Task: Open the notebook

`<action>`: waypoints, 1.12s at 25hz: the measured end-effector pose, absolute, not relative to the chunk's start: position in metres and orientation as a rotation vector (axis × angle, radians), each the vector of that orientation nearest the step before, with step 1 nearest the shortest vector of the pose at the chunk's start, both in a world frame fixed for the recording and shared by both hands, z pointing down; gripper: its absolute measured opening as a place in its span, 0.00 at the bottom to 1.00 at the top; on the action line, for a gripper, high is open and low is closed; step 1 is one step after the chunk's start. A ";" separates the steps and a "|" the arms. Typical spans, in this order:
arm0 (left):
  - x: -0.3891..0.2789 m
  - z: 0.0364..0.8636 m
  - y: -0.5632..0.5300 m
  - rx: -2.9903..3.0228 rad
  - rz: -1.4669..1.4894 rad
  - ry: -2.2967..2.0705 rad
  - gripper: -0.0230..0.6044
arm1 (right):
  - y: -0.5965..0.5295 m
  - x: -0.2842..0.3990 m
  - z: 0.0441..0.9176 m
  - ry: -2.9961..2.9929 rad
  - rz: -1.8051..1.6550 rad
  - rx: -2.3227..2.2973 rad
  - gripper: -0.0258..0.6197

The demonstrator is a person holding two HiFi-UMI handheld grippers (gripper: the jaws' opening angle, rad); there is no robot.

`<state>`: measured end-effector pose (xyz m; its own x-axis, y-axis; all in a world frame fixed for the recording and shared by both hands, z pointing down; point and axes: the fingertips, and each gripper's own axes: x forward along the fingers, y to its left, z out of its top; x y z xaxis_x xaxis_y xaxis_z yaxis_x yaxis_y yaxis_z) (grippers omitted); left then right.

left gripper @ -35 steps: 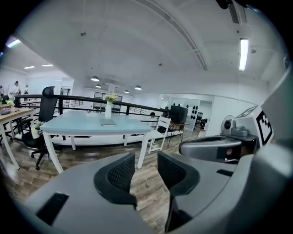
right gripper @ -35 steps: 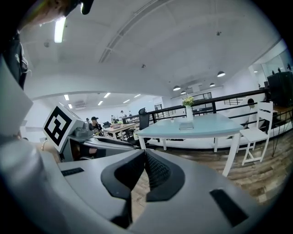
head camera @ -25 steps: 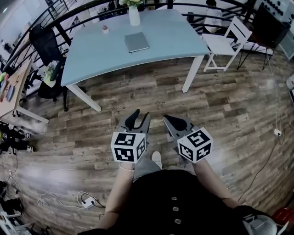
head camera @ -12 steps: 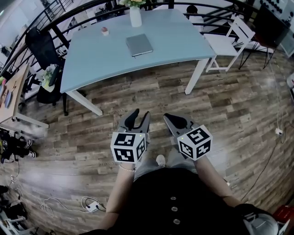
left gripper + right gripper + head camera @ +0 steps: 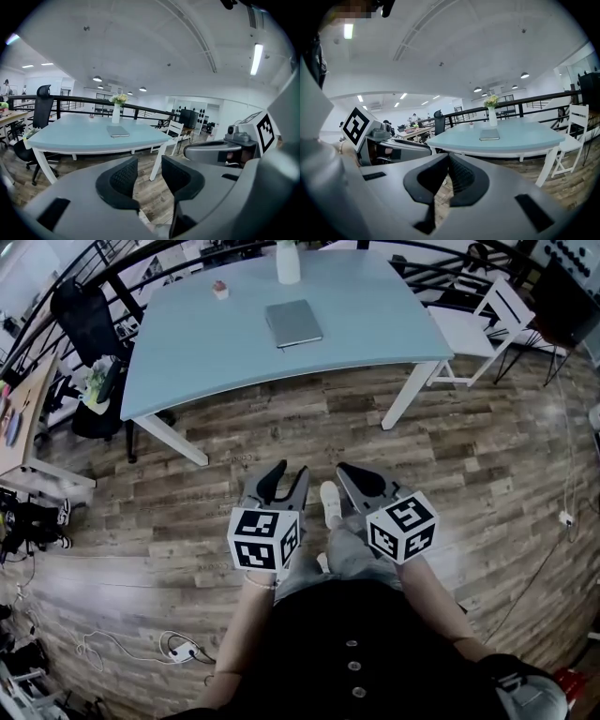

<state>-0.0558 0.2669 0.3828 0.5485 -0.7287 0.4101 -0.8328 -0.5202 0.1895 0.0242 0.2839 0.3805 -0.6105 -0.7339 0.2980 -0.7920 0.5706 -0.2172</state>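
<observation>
The notebook (image 5: 293, 322) lies closed and flat on the far part of the pale blue table (image 5: 187, 362). It is a thin grey slab with its cover down, just on the near side of a white vase (image 5: 288, 263). Both grippers hang over the wood floor (image 5: 469, 456), well apart from the notebook. The left gripper (image 5: 284, 482) has its jaws parted with nothing between them. The right gripper (image 5: 361, 486) has its jaws pressed together, gripping nothing.
</observation>
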 end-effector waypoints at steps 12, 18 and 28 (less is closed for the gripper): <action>-0.053 0.390 0.173 2.393 0.399 -1.308 0.29 | 0.188 0.024 0.388 -2.638 0.490 1.210 0.04; -0.040 0.383 0.109 2.383 0.395 -1.331 0.30 | 0.124 0.035 0.378 -2.657 0.473 1.172 0.05; -0.023 0.383 0.009 2.363 0.395 -1.370 0.30 | 0.020 0.049 0.379 -2.684 0.472 1.112 0.05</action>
